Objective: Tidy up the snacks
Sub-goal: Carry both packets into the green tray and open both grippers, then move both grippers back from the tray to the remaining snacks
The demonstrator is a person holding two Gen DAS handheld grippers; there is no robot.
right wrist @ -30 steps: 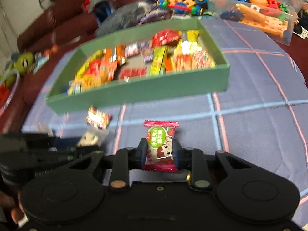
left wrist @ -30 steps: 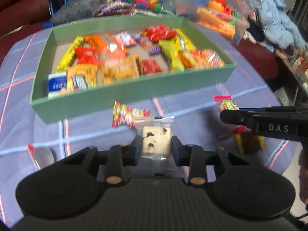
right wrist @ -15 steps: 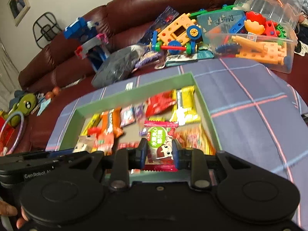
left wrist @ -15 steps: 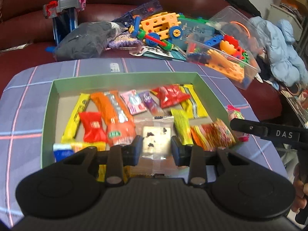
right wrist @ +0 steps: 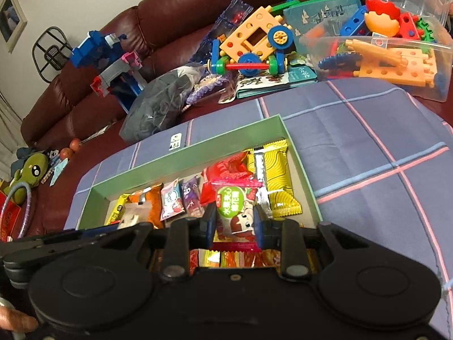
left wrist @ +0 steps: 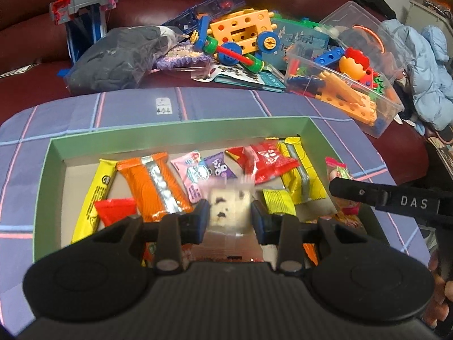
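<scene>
A green box [left wrist: 181, 127] holds several snack packets on a purple checked cloth; it also shows in the right wrist view [right wrist: 198, 155]. My left gripper [left wrist: 229, 215] hovers over the box, its jaws spread a little wider than the clear-wrapped cookie packet [left wrist: 228, 206] between them, which looks blurred. My right gripper [right wrist: 234, 221] is shut on a red packet with a green label [right wrist: 232, 209] and holds it above the box's right part. The right gripper's arm [left wrist: 396, 201] shows at the right of the left wrist view.
A clear tub of toy parts [left wrist: 345, 85] stands behind the box at the right. A toy car [left wrist: 237, 36], a dark plastic bag [left wrist: 119, 56] and a blue toy tower [left wrist: 85, 8] lie on the red sofa behind. A pale blue jacket [left wrist: 419, 76] lies far right.
Both grippers have moved from the cloth in front of the box to above its inside. The left jaws have widened and the cookie packet now looks blurred.
</scene>
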